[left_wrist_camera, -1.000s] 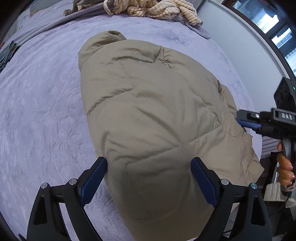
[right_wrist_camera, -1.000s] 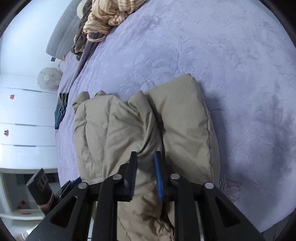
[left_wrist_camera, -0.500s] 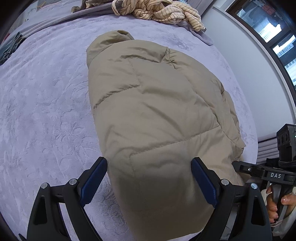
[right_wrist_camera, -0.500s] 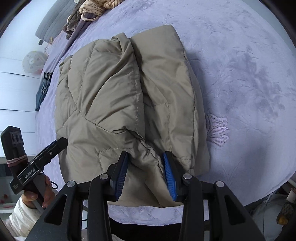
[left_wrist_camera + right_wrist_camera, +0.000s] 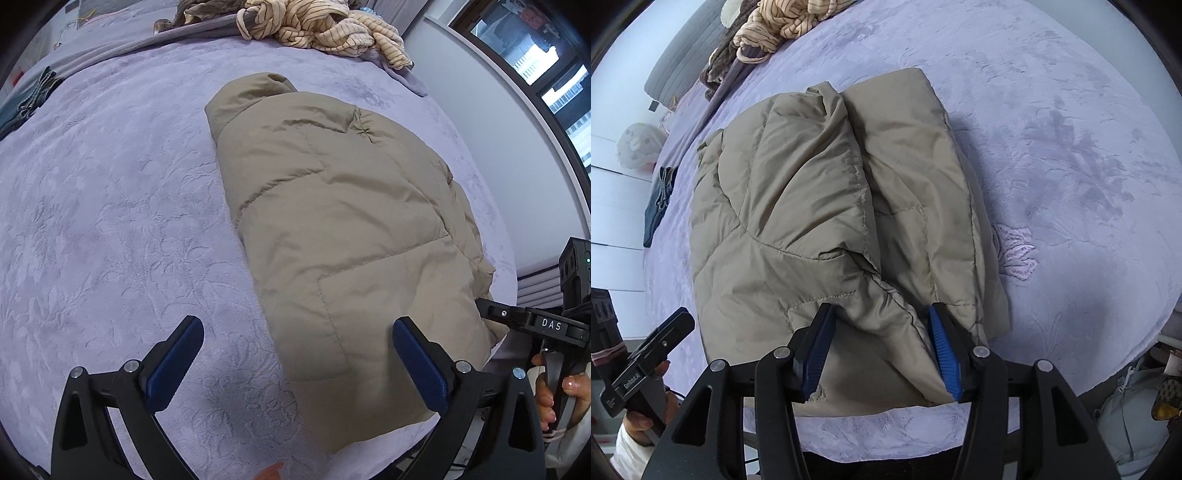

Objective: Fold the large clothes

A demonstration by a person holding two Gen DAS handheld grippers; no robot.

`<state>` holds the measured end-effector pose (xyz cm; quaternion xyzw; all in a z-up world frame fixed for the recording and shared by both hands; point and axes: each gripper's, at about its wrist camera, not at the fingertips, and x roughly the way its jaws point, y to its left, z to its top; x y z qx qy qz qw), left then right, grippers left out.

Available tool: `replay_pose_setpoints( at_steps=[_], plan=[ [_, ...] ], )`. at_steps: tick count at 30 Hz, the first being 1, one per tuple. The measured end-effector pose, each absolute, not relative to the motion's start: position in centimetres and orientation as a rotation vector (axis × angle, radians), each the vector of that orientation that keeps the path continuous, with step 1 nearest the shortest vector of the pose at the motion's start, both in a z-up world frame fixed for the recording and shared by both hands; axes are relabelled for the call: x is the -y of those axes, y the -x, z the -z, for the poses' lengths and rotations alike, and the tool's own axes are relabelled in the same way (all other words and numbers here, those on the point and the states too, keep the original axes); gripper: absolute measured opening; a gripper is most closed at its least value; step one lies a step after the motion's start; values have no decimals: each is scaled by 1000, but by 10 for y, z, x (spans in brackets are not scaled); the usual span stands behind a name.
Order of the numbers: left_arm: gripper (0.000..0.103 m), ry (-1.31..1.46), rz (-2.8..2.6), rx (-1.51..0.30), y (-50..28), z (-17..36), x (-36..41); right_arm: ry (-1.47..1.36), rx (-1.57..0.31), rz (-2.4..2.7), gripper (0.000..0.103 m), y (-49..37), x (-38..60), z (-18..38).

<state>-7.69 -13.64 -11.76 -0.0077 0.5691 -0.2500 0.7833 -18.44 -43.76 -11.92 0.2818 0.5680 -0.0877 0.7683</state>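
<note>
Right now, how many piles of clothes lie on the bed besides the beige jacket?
2: a striped heap at the far edge, and dark clothes at the bed's side. Others may be hidden.

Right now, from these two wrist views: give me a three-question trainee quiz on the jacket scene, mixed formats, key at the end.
1. True or false: the jacket lies folded on the bed.
2. Multiple choice: what sits between the right gripper's opening jaws? A) bare bed cover B) a fold of the jacket C) the striped cloth
3. Fill in: the left gripper hangs over the jacket's near corner with its jaws ____ and touching nothing.

Key: 1 true; 2 B; 3 open
</note>
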Motion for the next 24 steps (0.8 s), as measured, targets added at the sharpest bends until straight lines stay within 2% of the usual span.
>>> replay_pose_setpoints(
  at_steps=[10, 24],
  plan=[
    [102, 34, 529, -1233, 67, 119, 124, -586, -1175, 196, 79, 178, 438, 90],
    [102, 201, 451, -1293, 22, 127, 131, -604, -1218, 59, 83, 114, 497, 103]
  ],
)
